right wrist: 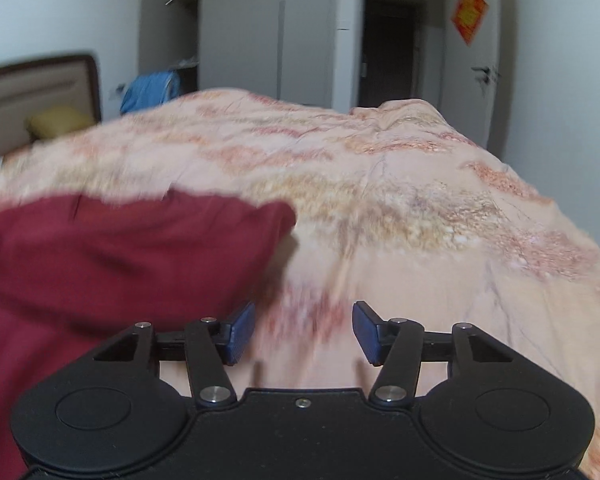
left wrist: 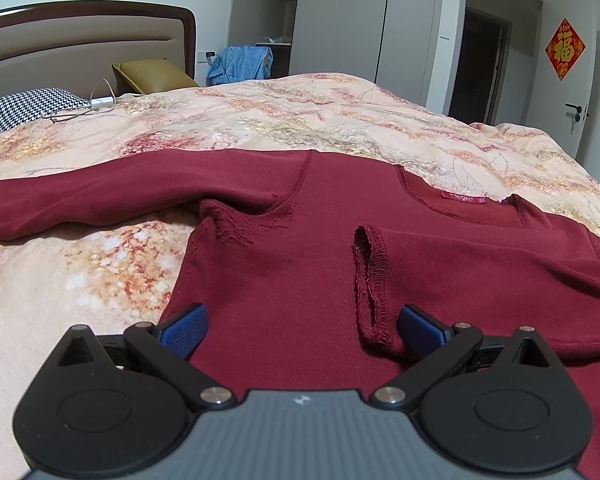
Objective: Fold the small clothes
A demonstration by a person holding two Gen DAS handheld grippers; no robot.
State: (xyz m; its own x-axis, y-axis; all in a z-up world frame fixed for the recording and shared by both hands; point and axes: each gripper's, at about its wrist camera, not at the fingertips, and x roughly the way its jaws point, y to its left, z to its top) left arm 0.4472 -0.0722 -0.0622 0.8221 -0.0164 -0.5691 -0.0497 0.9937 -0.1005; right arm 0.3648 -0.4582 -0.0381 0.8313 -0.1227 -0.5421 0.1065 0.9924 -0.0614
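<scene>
Floral bedding [left wrist: 300, 120] covers the bed, and a dark red shirt [left wrist: 292, 264] lies spread across it, one sleeve folded over the chest. Left tool [left wrist: 302, 330] hovers low over the shirt's body, blue pads apart. Right tool [right wrist: 303, 330], pads apart too, hangs above bare bedding just beside the shirt's edge [right wrist: 140, 248].
</scene>
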